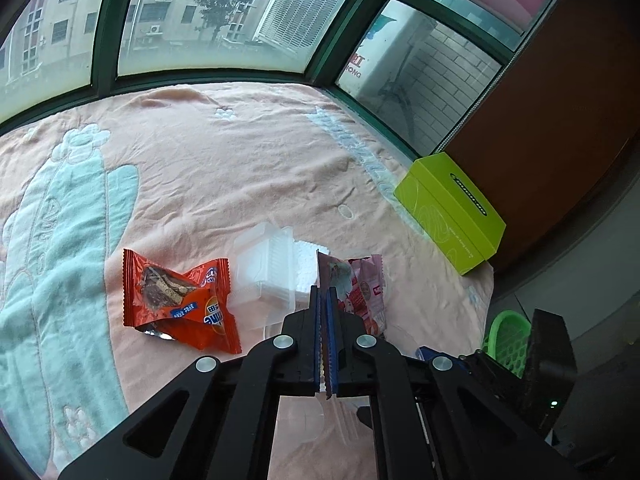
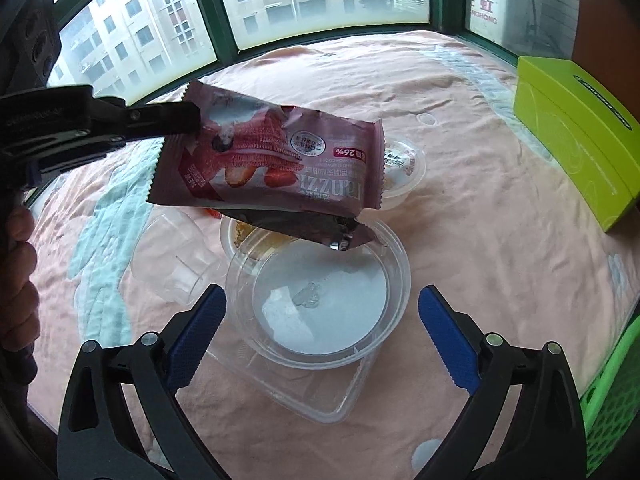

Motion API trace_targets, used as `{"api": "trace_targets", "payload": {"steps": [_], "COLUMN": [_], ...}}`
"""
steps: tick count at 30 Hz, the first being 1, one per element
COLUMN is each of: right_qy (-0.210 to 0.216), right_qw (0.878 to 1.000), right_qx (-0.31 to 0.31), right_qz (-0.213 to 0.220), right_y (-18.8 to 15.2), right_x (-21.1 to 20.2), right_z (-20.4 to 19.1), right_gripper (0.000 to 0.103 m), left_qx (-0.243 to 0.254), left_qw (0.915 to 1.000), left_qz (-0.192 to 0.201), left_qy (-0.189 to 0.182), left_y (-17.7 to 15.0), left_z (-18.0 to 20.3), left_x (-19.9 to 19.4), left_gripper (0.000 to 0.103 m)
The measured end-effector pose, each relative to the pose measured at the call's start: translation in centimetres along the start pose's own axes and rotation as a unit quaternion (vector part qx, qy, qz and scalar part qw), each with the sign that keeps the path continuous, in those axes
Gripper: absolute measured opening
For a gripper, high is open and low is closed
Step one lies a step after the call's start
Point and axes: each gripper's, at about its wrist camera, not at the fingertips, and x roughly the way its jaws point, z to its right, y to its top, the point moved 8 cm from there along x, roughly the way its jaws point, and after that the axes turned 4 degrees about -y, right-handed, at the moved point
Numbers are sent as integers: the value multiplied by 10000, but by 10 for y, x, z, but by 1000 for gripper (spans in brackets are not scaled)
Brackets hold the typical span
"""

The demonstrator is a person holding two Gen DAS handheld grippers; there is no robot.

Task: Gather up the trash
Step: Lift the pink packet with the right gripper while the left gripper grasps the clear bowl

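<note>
A: What lies around the left gripper (image 1: 323,300)?

B: Its blue-padded jaws are clamped on one crimped end of the pink snack wrapper (image 2: 276,160), which hangs in the air above the peach blanket (image 1: 224,160). To its left an orange snack wrapper (image 1: 180,300) lies flat on the blanket. Just beyond the fingertips sits a clear plastic tray (image 1: 268,268), partly hidden by the jaws and the pink wrapper.

A: And the right gripper (image 2: 322,320)?

B: Its jaws are spread wide with nothing between them. Straight ahead, between the blue pads, stands a round clear container (image 2: 320,300), resting on a clear rectangular lid or tray (image 2: 340,396). The hanging pink wrapper's torn lower corner dips over that container's far rim.

A: What does the right wrist view add?

B: A clear plastic cup (image 2: 172,260) on its side left of the round container, a second tub with food remains (image 2: 248,236) half hidden behind the wrapper, and a small lidded cup (image 2: 404,168) beyond it. It also shows the person's hand (image 2: 18,264) at the left edge.

A: Anything common to both?

B: The lime-green box (image 1: 452,216) by the window at the right, and a green mesh basket (image 1: 508,340) off the blanket's right edge, near the right gripper.
</note>
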Motion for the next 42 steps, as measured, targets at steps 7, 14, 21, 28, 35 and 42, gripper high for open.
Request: {"api": "trace_targets", "payload": {"steps": [7,14,21,28,35,42], "right_qy": [-72,-50,-235,-191,-251,-230], "right_qw": [10000,10000,9995,9993,9995,9996], "right_qx": [22,16,-147,-283,-120,-41], "right_qz": [36,31,156,179,176,184], "right_y": [2,0,1,3,5,3], "right_x": [4,0,-3,-3,5,2], "right_z": [2,2,0,-7,-2,1], "right_gripper": [96,86,98,98,98,91], "left_qx": [173,287,336,337,337,339], "left_qw": [9997,9990,9984,9980,9977,9978], "left_qz": [186,355,456,526,579,567], "left_qy": [-29,-34,5,46,73,57], "left_y": [10,17,21,24,27,27], "left_z": [17,31,35,34,33,36], "left_x": [-18,-35,-48,-59,-66,-68], "left_gripper": [3,3,2,2,2,2]}}
